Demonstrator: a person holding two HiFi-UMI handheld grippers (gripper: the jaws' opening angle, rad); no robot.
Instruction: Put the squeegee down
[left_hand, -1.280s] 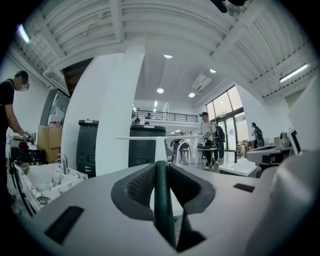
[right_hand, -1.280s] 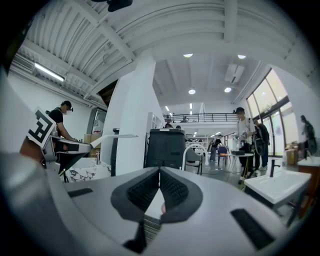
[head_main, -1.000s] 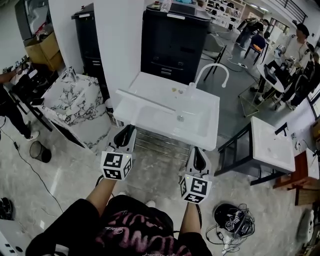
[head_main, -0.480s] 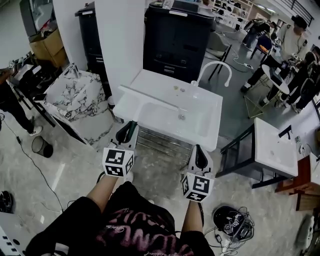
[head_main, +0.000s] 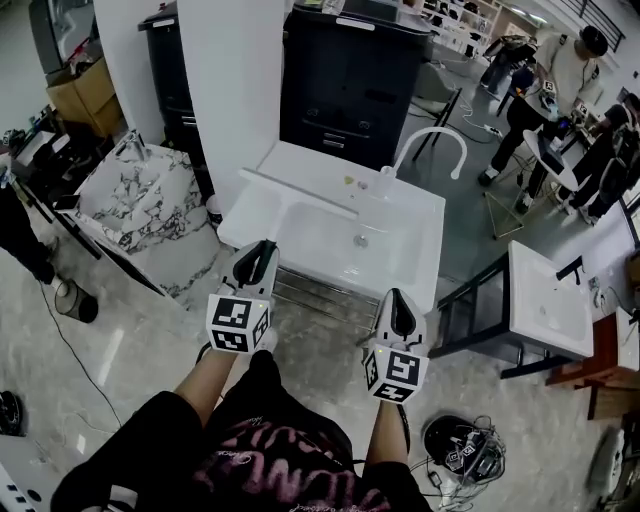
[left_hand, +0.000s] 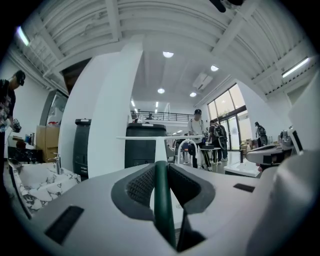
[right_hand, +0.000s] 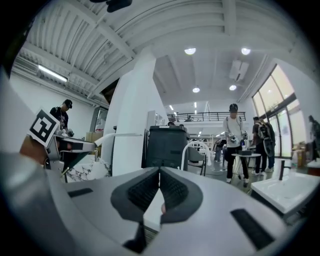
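Step in hand: carrying, squeegee not yet set down. Left gripper (head_main: 262, 252) pinches the squeegee (head_main: 300, 194) by its green handle, with the white blade held crosswise, raised over the left side of the sink (head_main: 425, 240). Right gripper (head_main: 396, 306) is pressed together on nothing, idle in front of the sink. Next move, likely: lower the blade onto a flat spot, then spread the left jaws.

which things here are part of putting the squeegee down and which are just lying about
In the job: squeegee, left gripper shut on its green handle, white sink as the likely landing spot.
Just about: right gripper (shut, empty), marble sink, black cabinet, helmet on the floor.
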